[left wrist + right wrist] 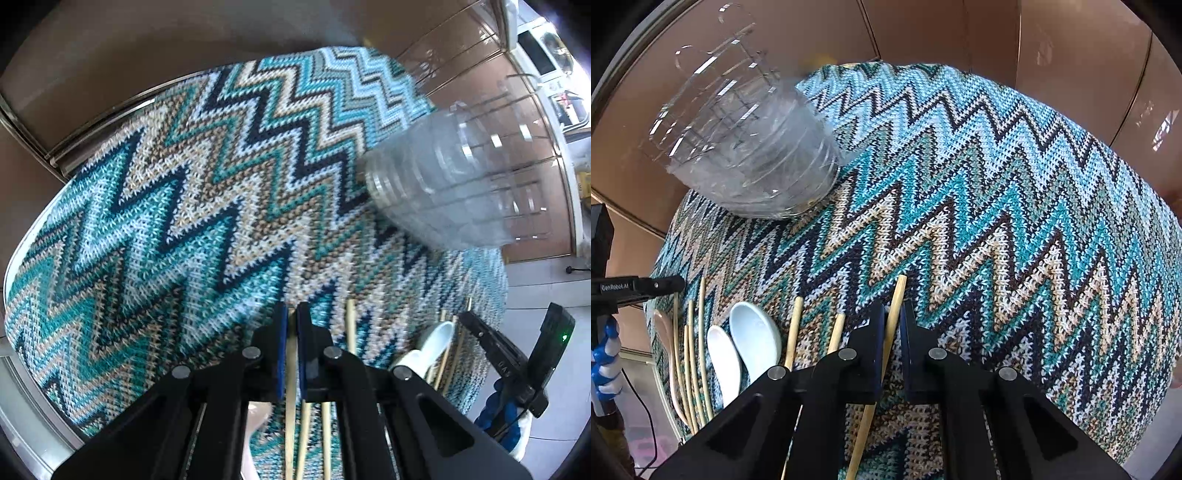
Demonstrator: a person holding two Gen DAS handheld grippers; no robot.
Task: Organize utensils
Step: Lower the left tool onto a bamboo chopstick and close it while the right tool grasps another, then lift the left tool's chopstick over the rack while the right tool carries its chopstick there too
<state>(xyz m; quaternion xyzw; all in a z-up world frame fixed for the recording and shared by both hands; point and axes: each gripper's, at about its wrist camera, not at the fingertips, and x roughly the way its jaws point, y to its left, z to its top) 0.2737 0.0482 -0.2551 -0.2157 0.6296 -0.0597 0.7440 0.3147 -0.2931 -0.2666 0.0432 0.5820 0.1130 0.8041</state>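
Near clear plastic holder: left tool and right tool each clenched on chopstick; pick-up step; next lift, carry to holder.

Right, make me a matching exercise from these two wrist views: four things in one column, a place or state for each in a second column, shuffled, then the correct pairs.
Column one
1. left gripper
2. right gripper
3. clear plastic container
4. white spoons

Column two
A. stands empty at the far side of the zigzag cloth
B. lie side by side among loose chopsticks
C. shut on a chopstick whose tip pokes out past the fingers
D. shut on a chopstick seen only as a thin strip between the blue pads

Pairs: 1-D, 2-C, 3-A, 4-B
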